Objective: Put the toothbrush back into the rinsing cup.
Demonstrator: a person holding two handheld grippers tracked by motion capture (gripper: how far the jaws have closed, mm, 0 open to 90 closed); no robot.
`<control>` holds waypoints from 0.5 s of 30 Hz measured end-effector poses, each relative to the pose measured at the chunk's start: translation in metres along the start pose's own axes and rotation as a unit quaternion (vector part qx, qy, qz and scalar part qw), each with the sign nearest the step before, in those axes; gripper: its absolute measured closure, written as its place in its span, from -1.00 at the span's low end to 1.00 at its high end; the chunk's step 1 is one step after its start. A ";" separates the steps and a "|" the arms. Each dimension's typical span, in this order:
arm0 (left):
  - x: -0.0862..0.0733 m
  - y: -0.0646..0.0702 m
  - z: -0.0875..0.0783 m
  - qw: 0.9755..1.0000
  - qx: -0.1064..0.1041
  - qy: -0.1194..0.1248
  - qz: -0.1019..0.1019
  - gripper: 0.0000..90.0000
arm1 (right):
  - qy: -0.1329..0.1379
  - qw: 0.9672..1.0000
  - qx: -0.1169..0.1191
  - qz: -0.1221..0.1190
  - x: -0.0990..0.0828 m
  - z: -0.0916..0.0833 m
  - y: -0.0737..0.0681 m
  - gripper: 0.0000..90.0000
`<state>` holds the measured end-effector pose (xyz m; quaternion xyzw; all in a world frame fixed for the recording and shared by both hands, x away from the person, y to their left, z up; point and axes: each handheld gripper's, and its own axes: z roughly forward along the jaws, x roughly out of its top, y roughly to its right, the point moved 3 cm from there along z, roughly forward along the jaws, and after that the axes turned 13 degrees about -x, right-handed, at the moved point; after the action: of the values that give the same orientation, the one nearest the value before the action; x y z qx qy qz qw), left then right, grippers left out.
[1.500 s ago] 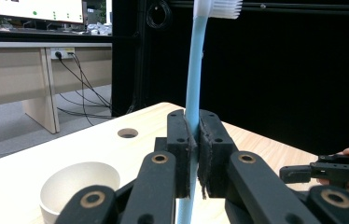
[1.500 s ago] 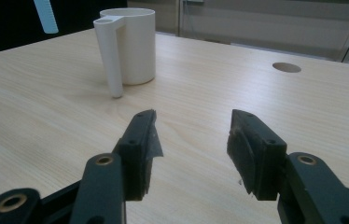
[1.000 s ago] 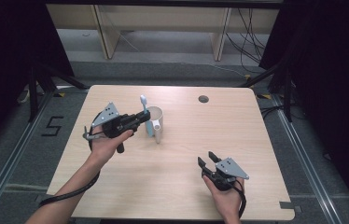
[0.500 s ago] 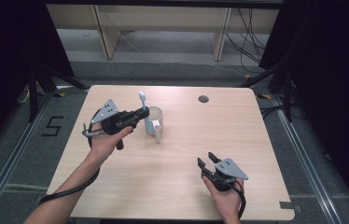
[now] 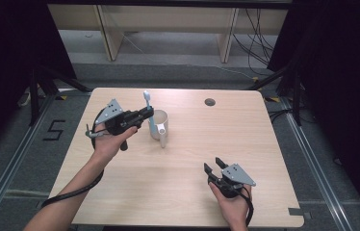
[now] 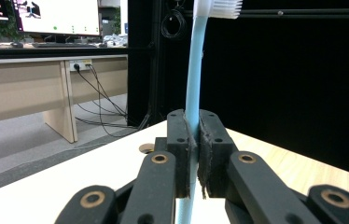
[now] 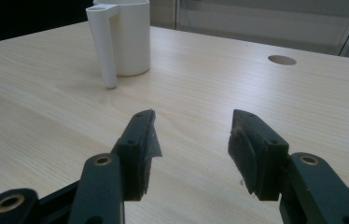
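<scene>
The person's left gripper (image 5: 145, 114) has its jaws clamped tight on a pale blue toothbrush (image 5: 148, 109), pinching the handle partway up so that the brush stands upright with its white bristle head (image 6: 219, 6) at the top. In the high view it hangs just beside the rim of a white cup (image 5: 160, 126), on the cup's left, above the wooden table (image 5: 245, 139); whether the lower end has already dipped inside the cup I cannot tell from here. The toothbrush looks light and fairly stiff, a slim bar of smooth plastic, so it probably needs little force but could twist or slide between the pads if the grip slackens. Holding it at mid-handle, as now, seems sensible: the narrow sides sit flat against the pads (image 6: 207, 158) and the bristles stay clear. The cup appears a thin-walled, light plastic thing with a straight tubular handle (image 7: 107, 51) down its side, so a knock from the brush could well tip or shove it. The right gripper (image 5: 215, 166) rests low near the table's front edge, well apart from the cup, its jaws spread wide with nothing between them.
</scene>
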<state>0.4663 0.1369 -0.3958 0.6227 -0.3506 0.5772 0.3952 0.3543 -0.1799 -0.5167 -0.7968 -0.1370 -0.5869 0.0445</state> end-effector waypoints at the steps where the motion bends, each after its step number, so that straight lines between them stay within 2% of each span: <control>1: 0.000 -0.001 0.001 1.000 0.001 -0.001 0.002 0.85 | -0.002 1.000 0.000 0.003 0.000 0.000 0.000 0.13; 2: 0.000 -0.001 0.002 1.000 0.002 -0.002 0.002 0.85 | -0.009 1.000 0.001 0.015 -0.001 -0.001 -0.001 0.13; 7: 0.002 -0.002 0.007 1.000 0.004 -0.002 0.007 0.85 | -0.002 1.000 0.001 0.008 0.000 -0.001 0.000 0.12; 10: 0.002 -0.003 0.011 1.000 0.006 -0.001 0.010 0.85 | 0.003 1.000 0.003 0.013 0.000 0.000 -0.001 0.12; 11: 0.002 -0.003 0.012 1.000 0.007 -0.002 0.011 0.85 | -0.002 1.000 -0.001 0.010 0.000 -0.001 -0.001 0.12; 12: 0.002 -0.004 0.013 1.000 0.007 -0.001 0.009 0.85 | 0.006 1.000 -0.008 -0.002 0.001 -0.001 0.001 0.12; 14: 0.002 -0.003 0.014 1.000 0.006 -0.001 0.008 0.85 | 0.001 1.000 0.000 0.004 0.000 -0.001 -0.001 0.12; 15: 0.002 -0.003 0.015 1.000 0.006 -0.001 0.008 0.85 | 0.010 1.000 -0.008 -0.005 0.001 0.000 0.001 0.12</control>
<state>0.4763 0.1248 -0.3943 0.6228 -0.3520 0.5822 0.3864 0.3548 -0.1808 -0.5157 -0.7906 -0.1365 -0.5958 0.0366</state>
